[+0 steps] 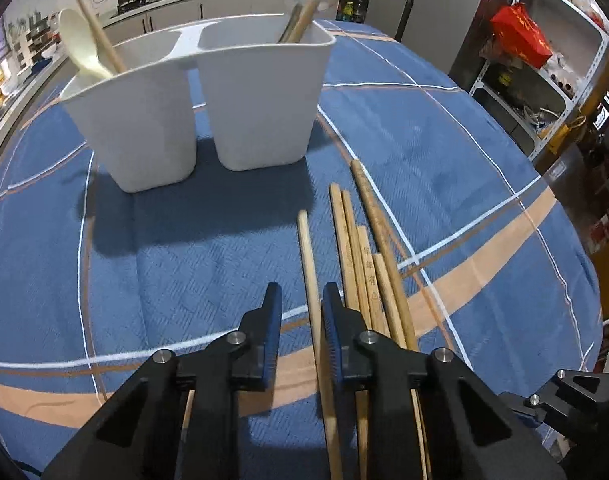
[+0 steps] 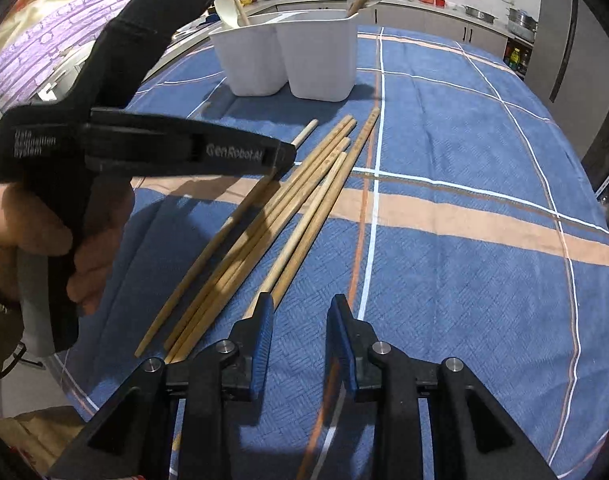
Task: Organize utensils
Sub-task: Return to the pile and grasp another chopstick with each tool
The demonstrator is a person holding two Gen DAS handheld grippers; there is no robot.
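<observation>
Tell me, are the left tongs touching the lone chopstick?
Touching. Left wrist view: the lone chopstick lies against the right pad of the left tongs; the left pad stands apart.

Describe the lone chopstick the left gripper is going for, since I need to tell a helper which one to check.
Start at the white two-compartment holder on the blue checked tablecloth. Nearer the camera lies a bundle of wooden chopsticks. The lone chopstick lies just left of that bundle, apart from it, running between the fingers of the left gripper.
</observation>
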